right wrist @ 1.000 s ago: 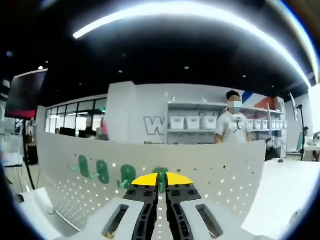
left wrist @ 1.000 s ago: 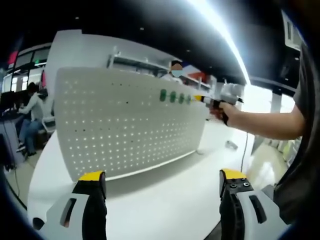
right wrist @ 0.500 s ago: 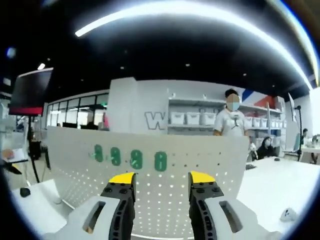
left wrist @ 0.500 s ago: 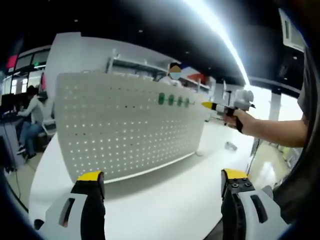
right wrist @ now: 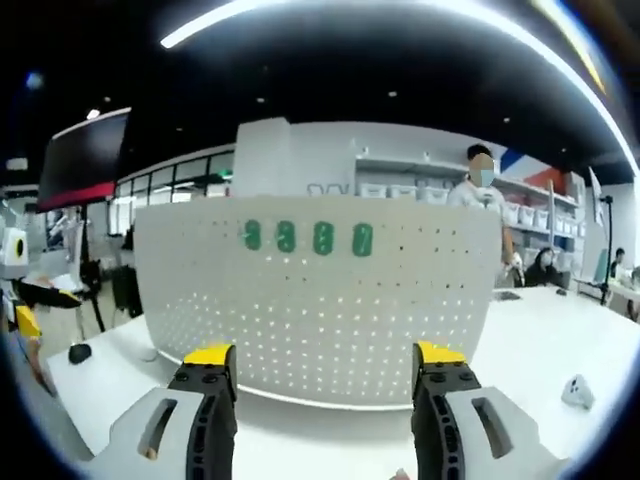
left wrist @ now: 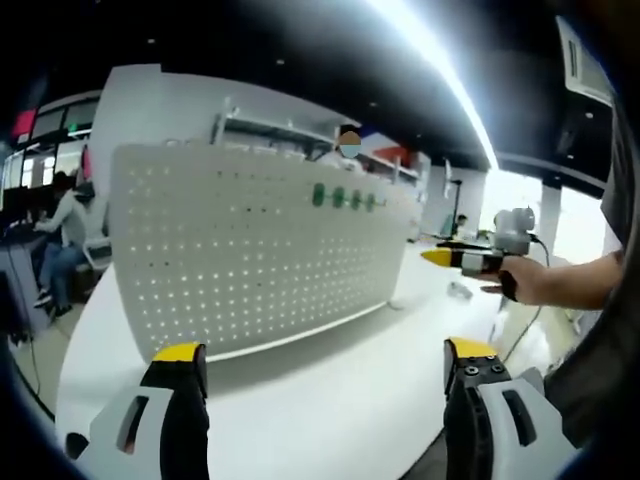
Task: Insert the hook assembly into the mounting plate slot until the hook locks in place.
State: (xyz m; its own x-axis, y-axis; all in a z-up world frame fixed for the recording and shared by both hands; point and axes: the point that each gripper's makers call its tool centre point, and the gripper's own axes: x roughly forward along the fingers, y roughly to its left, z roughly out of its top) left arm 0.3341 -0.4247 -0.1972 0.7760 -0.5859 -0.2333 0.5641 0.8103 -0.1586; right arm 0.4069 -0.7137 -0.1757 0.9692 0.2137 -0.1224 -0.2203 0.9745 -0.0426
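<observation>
Four green hooks (right wrist: pixel 305 238) line the white pegboard (right wrist: pixel 320 300) at centre frame.
Both the left gripper (left wrist: pixel 325 375) and right gripper (right wrist: pixel 325 375) stand with jaws apart, empty.

Pegboard plate (right wrist: pixel 320 300) is looking like matt white sheet metal, light coming through its holes. Green hooks (right wrist: pixel 307 238) are showing a smooth plastic sheen, possibly. Tabletop (left wrist: pixel 330 400) is reading as smooth white laminate, faintly glossy.
</observation>
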